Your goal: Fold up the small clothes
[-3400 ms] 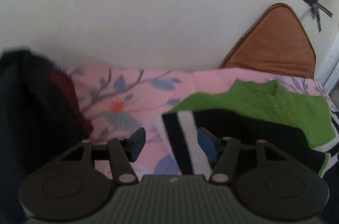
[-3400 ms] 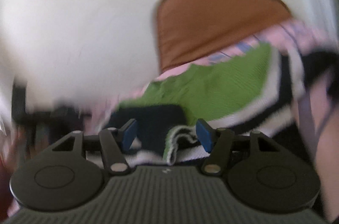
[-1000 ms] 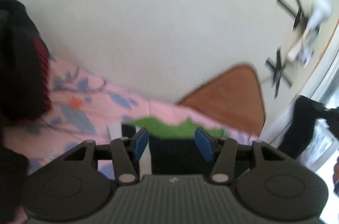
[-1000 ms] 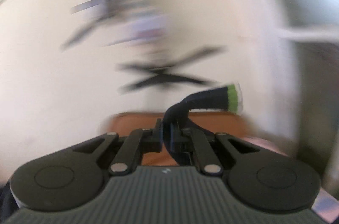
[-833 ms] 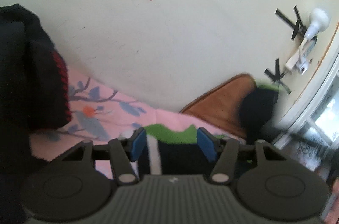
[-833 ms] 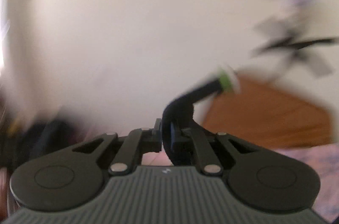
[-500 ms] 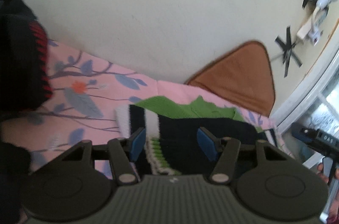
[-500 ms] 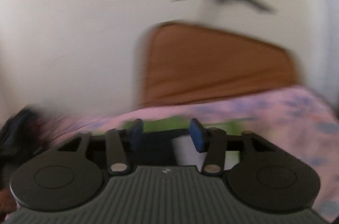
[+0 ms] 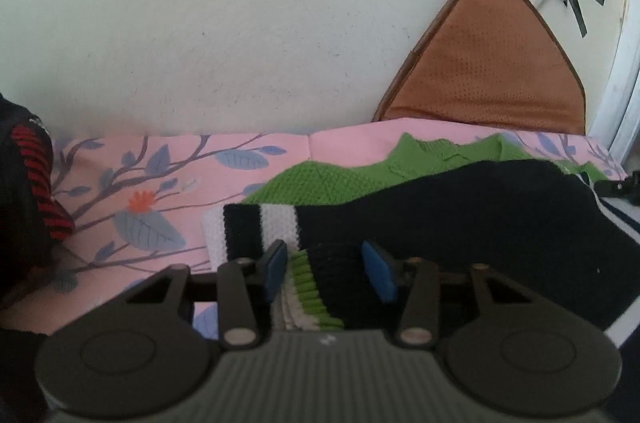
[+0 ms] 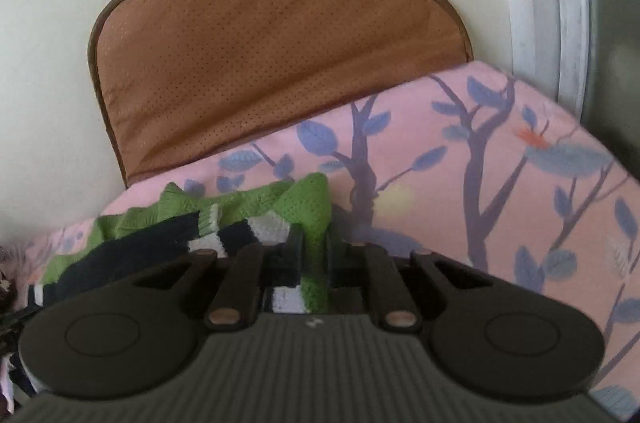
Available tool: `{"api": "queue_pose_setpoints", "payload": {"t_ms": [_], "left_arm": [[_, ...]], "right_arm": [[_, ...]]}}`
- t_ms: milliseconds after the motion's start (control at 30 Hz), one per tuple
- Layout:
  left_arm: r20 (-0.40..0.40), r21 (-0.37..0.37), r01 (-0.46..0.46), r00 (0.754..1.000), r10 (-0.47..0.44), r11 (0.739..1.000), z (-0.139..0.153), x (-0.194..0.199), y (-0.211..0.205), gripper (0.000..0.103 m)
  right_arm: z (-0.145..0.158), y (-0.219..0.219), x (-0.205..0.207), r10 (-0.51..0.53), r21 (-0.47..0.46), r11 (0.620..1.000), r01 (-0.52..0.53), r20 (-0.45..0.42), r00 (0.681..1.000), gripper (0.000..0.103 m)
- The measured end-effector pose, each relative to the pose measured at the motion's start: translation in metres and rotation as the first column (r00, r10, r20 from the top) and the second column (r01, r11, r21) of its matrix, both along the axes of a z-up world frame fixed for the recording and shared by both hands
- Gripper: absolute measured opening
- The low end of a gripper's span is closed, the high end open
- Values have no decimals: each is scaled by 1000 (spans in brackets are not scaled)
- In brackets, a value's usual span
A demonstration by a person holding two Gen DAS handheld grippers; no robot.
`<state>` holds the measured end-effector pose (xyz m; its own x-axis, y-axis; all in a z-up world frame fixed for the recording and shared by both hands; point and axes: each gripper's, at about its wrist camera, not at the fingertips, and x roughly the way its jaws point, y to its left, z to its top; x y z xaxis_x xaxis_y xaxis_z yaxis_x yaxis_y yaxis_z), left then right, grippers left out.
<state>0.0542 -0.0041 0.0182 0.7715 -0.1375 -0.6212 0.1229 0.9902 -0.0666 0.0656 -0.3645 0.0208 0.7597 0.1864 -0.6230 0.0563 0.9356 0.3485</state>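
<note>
The knitted sweater [image 9: 460, 207] was judged only partly folded on the pink sheet [image 9: 168, 175], its green edge pinched by the right gripper [image 10: 314, 255], the left gripper [image 9: 326, 269] held spread over its cuff.

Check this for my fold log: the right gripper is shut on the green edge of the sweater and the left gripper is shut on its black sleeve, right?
Not quite. The left gripper is open around the sleeve cuff, per the left wrist view. The right gripper is shut on the sweater.

brown cushion [image 9: 486, 63], pink floral sheet [image 10: 500, 159]
</note>
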Motion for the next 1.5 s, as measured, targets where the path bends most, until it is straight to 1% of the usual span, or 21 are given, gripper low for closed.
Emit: {"api": "queue_pose_setpoints", "payload": {"t_ms": [67, 100, 133, 200, 233, 300, 367, 500, 600, 700, 833, 867, 900, 933, 1000, 1033, 1100, 1167, 1300, 1400, 1500], "left_arm": [[-3, -25, 3, 1000, -3, 1000, 1, -3, 8, 45], [-7, -31, 4, 1000, -5, 1000, 3, -7, 9, 47], [-13, -39, 5, 1000, -5, 999, 6, -16, 13, 51], [-19, -71, 25, 999, -27, 997, 13, -40, 21, 52], [-26, -89, 42, 999, -44, 995, 18, -54, 26, 53], [-73, -115, 101, 991, -110, 988, 23, -92, 35, 53], [-115, -127, 174, 975, -189, 976, 24, -129, 39, 53], [-186, -146, 308, 925, -332, 940, 20, -207, 39, 56], [-228, -147, 334, 904, -360, 931, 16, -249, 35, 57], [-236, -138, 325, 906, -350, 936, 16, -281, 34, 57], [-271, -152, 288, 908, -320, 946, 18, -307, 29, 55], [-277, -152, 288, 906, -321, 945, 19, -314, 27, 54], [-282, -146, 287, 905, -318, 947, 19, -318, 23, 50], [-283, -132, 284, 907, -311, 950, 19, -322, 18, 33], [-278, -76, 279, 916, -289, 957, 19, -328, 9, 16], [-279, -79, 279, 916, -290, 957, 19, -330, 8, 13], [-280, -113, 268, 915, -289, 957, 25, -329, 12, 12], [-264, -193, 245, 920, -291, 950, 35, -325, 23, 12], [-179, -352, 182, 950, -257, 918, 70, -299, 55, 12], [-131, -395, 144, 969, -211, 907, 88, -260, 68, 12], [-118, -384, 69, 985, -123, 921, 93, -202, 59, 13]], "right_arm": [[8, 6, -10, 4, -46, 999, -4, 3, 1000, 40], [15, 7, -18, -2, -67, 998, 3, 9, 1000, 41], [24, 7, -27, 0, -68, 998, 2, 26, 1000, 41], [45, 4, -53, 44, -21, 999, -43, 61, 997, 41], [50, 7, -53, 58, -2, 998, -58, 72, 996, 41], [58, 0, -89, 114, 21, 993, -116, 79, 990, 41], [56, -4, -127, 168, 26, 985, -170, 65, 984, 41], [43, -17, -206, 217, 52, 974, -219, 38, 975, 41], [33, -27, -258, 214, 76, 974, -216, 28, 976, 41], [23, -35, -304, 204, 88, 975, -204, 14, 979, 41], [15, -37, -344, 205, 120, 972, -204, 3, 979, 40], [13, -35, -349, 212, 131, 969, -210, 2, 977, 39], [10, -35, -352, 215, 141, 967, -214, 5, 977, 39], [9, -33, -354, 210, 145, 967, -210, 16, 978, 37], [8, -28, -353, 220, 146, 964, -220, 19, 975, 18], [8, -24, -352, 233, 142, 962, -233, 14, 972, 12], [10, -21, -351, 253, 126, 959, -255, 27, 967, 11], [18, -28, -349, 258, 154, 952, -264, 57, 964, 10], [56, -39, -333, 241, 158, 950, -268, 173, 955, 10], [80, -41, -299, 239, 144, 950, -276, 233, 943, 10], [91, -31, -242, 220, 142, 956, -258, 241, 945, 10]]}}
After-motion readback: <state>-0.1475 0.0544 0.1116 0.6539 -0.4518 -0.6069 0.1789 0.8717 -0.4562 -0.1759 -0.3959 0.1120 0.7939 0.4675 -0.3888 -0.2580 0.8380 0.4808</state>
